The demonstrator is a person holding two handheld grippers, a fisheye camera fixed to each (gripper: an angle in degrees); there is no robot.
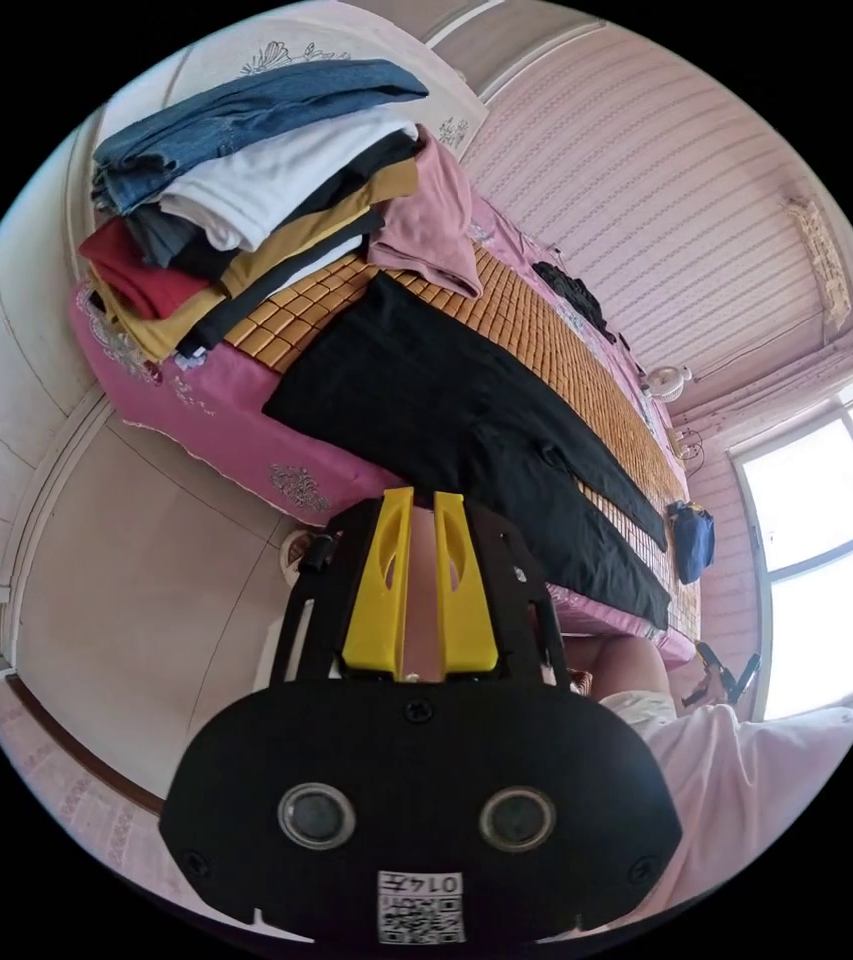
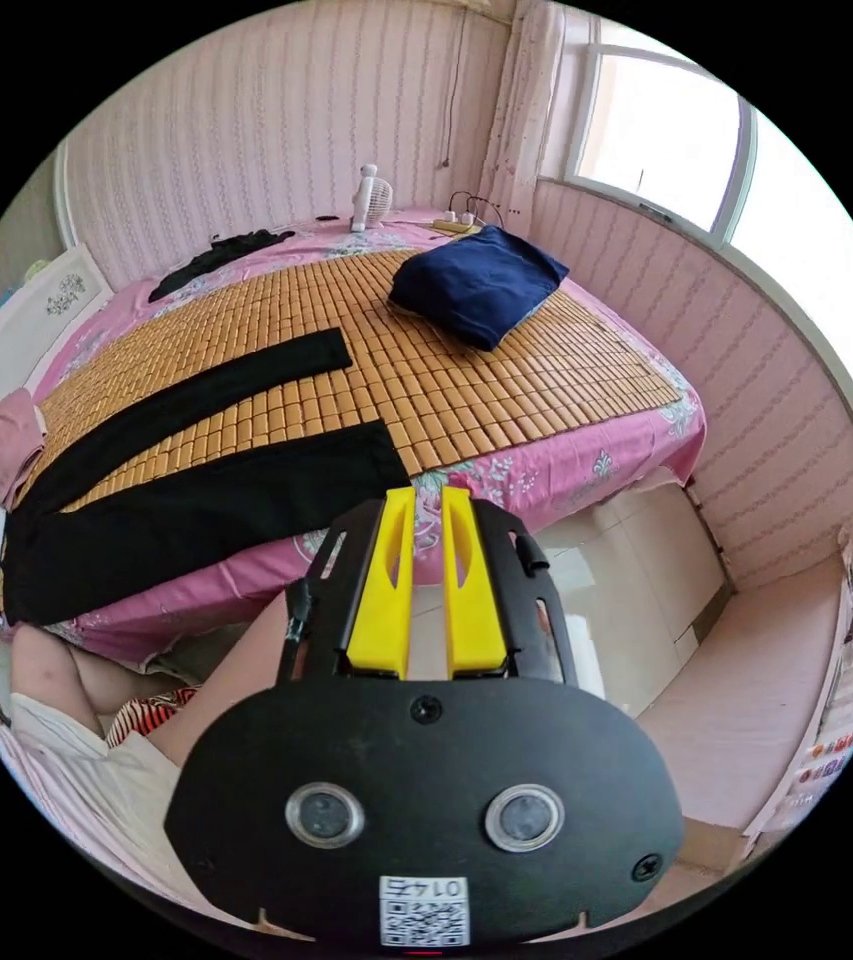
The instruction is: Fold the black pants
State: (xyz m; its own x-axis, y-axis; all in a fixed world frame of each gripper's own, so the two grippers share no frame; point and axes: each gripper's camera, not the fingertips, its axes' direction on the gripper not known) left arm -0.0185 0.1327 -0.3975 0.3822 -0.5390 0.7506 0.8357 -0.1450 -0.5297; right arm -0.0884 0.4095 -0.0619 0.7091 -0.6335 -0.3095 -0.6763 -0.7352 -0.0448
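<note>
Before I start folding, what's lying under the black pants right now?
The black pants lie flat on a bamboo mat, with their near edge over the pink bedsheet. Whatever is directly beneath the fabric is covered.

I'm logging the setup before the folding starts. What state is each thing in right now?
Black pants: spread flat on the mat, legs apart, unfolded.
Dark blue garment: folded, lying on the mat.
Stack of mixed-colour clothes: folded and piled at the bed's end.
Pink garment: draped loosely beside the pile.
Left gripper: yellow fingers slightly apart, holding nothing.
Right gripper: yellow fingers slightly apart, holding nothing.
</note>
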